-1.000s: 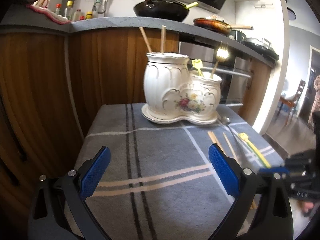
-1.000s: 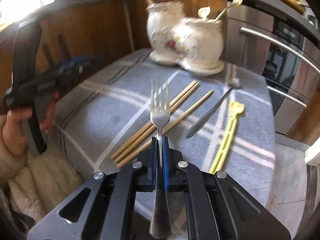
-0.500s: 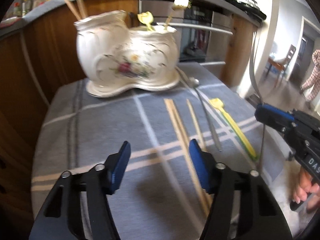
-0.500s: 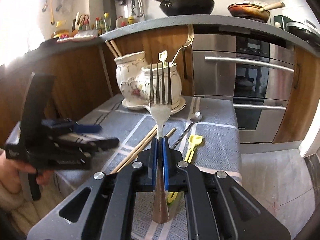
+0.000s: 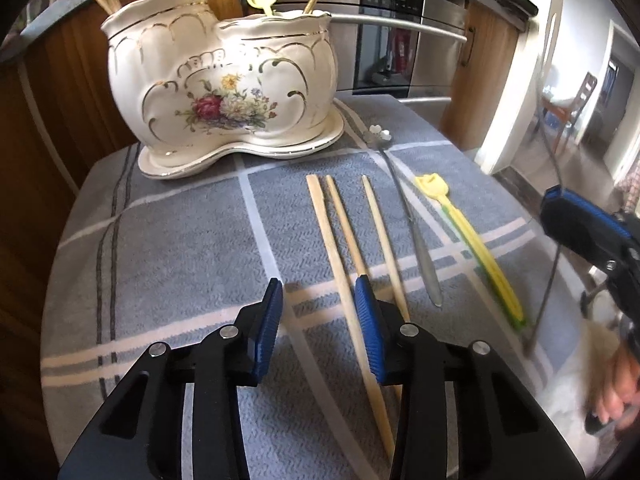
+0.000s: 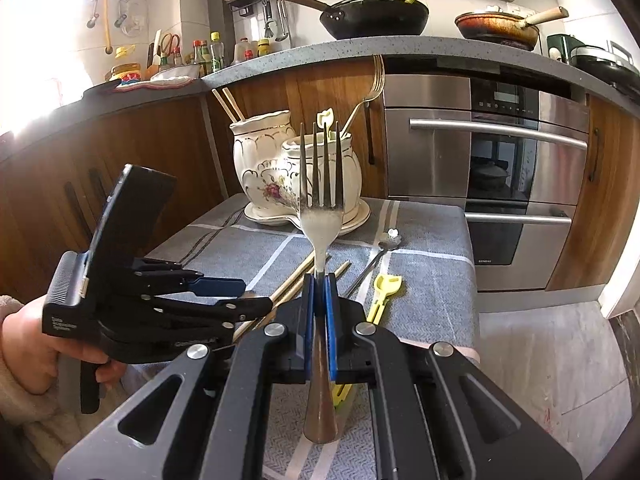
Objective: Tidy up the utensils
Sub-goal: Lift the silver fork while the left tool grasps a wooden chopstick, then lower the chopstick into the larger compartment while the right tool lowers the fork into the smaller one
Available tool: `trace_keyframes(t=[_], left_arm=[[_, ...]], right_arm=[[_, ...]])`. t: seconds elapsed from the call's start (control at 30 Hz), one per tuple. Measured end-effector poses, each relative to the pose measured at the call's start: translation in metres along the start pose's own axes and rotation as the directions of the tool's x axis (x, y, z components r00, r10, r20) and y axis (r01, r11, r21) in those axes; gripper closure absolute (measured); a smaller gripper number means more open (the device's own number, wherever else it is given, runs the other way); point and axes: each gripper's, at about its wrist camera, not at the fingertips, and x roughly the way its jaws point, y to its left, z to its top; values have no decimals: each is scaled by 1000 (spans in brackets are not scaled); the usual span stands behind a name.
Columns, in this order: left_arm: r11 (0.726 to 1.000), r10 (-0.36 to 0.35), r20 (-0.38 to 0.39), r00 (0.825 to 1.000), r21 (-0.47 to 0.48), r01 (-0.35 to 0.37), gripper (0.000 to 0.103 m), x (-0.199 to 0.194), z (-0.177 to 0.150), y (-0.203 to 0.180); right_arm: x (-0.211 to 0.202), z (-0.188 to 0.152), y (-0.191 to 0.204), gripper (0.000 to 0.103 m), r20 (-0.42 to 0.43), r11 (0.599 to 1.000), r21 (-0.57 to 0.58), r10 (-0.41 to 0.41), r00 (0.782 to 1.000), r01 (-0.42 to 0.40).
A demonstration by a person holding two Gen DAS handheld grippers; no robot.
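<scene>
A white floral ceramic holder (image 5: 224, 92) stands at the table's back, with chopsticks, a yellow utensil and a gold fork in it; it also shows in the right wrist view (image 6: 280, 168). Three wooden chopsticks (image 5: 344, 256), a silver spoon (image 5: 412, 224) and a yellow utensil (image 5: 476, 248) lie on the grey cloth. My left gripper (image 5: 318, 300) is open, low over the cloth, just left of the chopsticks. My right gripper (image 6: 319, 292) is shut on a silver fork (image 6: 322, 208), tines up, at the table's front right.
The table (image 5: 160, 240) has a grey plaid cloth and stands against wooden cabinets (image 6: 160, 152). An oven (image 6: 500, 184) is behind at right. The counter above carries pans (image 6: 376, 16) and bottles. Floor drops off right of the table.
My left gripper has swung right and down toward the chopsticks and its jaws have narrowed. My right gripper has lifted the fork upright and pulled back from the table.
</scene>
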Motion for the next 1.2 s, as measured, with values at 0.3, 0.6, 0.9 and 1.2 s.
trace_keyframes(t=[0.3, 0.6, 0.9, 1.2], left_arm=[[1000, -3, -44, 999, 30, 4, 76, 21, 29, 2], [998, -56, -14, 998, 40, 56, 97, 12, 23, 18], [993, -107, 216, 971, 69, 94, 97, -51, 8, 45], [996, -78, 460, 884, 68, 52, 97, -98, 34, 72]], right_arm=[[-2, 0, -1, 98, 12, 1000, 4, 4, 1000, -4], [-3, 2, -1, 98, 40, 1000, 8, 0, 999, 0], [-3, 27, 12, 98, 105, 1000, -17, -21, 994, 23], [13, 94, 19, 98, 230, 999, -27, -38, 972, 46]])
